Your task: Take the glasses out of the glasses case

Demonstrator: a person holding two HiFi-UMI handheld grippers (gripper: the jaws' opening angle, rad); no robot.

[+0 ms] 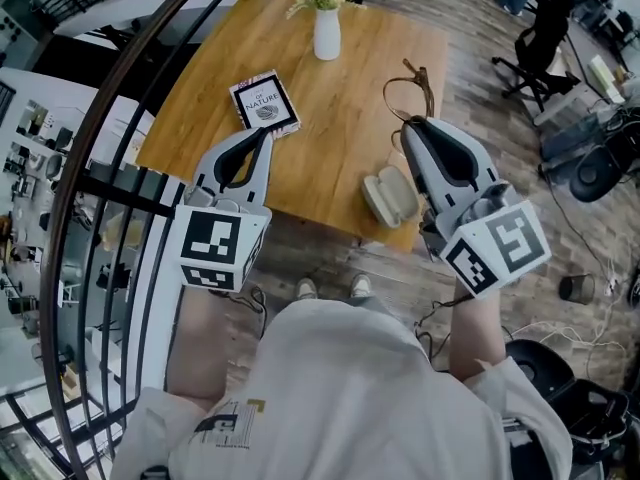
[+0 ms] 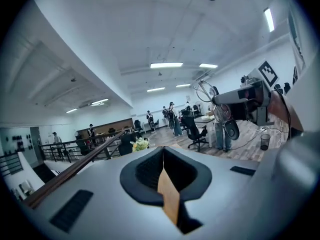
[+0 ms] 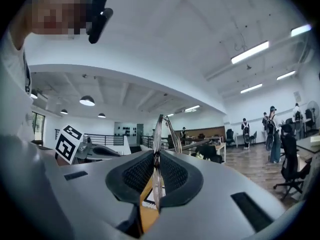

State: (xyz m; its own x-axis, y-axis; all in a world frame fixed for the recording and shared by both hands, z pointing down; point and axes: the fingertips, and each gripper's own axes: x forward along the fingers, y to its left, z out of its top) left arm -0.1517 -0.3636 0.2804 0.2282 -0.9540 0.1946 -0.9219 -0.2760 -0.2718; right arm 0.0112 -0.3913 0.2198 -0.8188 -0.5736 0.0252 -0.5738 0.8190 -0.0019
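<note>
Both jaws of the right gripper pinch thin wire-framed glasses; those of the left gripper meet, empty. An open beige case lies at the wooden tabletop's near edge.

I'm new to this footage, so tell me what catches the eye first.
The right gripper holds the glasses up above the wooden table. The open, empty glasses case lies at the table's near edge. The left gripper is shut on nothing.
</note>
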